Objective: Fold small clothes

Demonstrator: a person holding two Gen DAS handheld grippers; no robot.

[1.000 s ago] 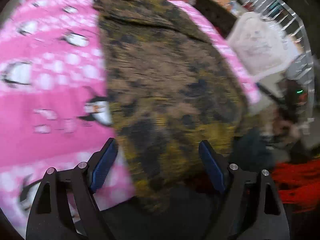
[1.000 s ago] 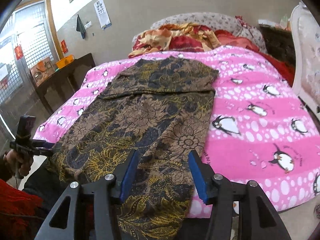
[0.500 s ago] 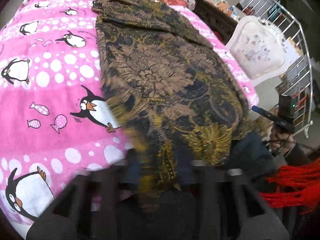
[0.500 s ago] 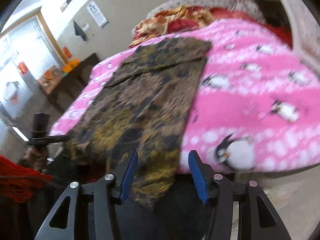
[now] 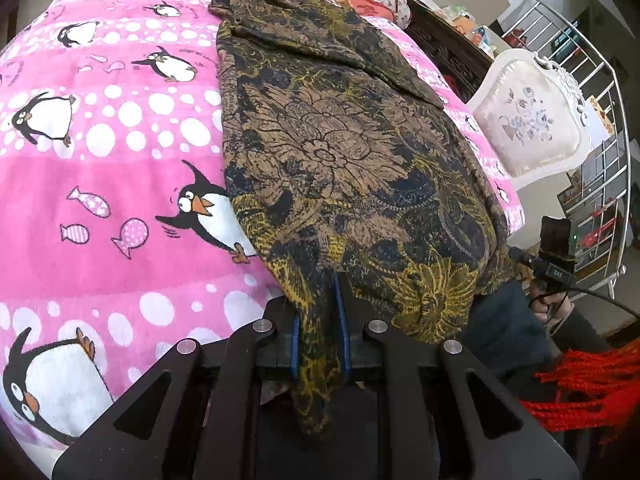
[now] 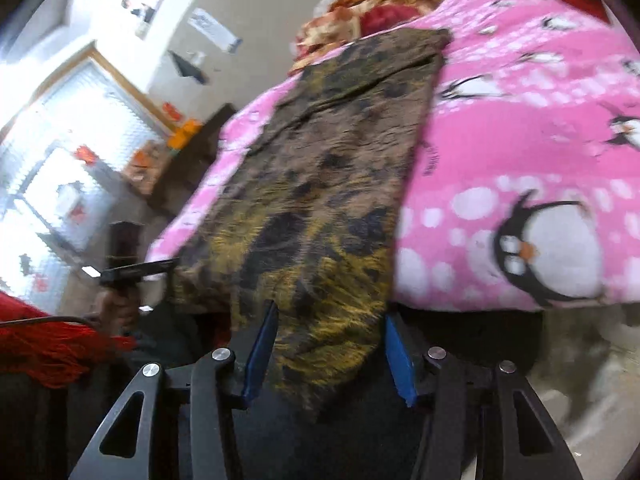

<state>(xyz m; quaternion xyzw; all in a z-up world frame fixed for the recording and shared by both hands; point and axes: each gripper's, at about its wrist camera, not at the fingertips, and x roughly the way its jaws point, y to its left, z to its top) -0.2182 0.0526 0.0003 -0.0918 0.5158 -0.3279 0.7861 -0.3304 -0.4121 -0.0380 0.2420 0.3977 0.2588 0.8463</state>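
A brown, black and yellow floral garment (image 5: 340,152) lies lengthwise on a pink penguin blanket (image 5: 100,184), its near end hanging over the bed edge. My left gripper (image 5: 320,336) is shut on the garment's near left corner, with cloth bunched between the blue pads (image 5: 295,340). In the right wrist view the garment (image 6: 332,184) is blurred. My right gripper (image 6: 332,344) is open, its blue pads (image 6: 260,348) on either side of the near right corner.
A white upholstered chair (image 5: 528,120) and a metal railing (image 5: 600,160) stand right of the bed. A dark side table (image 6: 192,156) stands left of it. Red and patterned bedding (image 6: 360,8) is piled at the head. The pink blanket (image 6: 520,140) also shows here.
My left gripper has moved in and shut on the garment's near left corner. My right gripper has dropped toward the near right corner and stays open.
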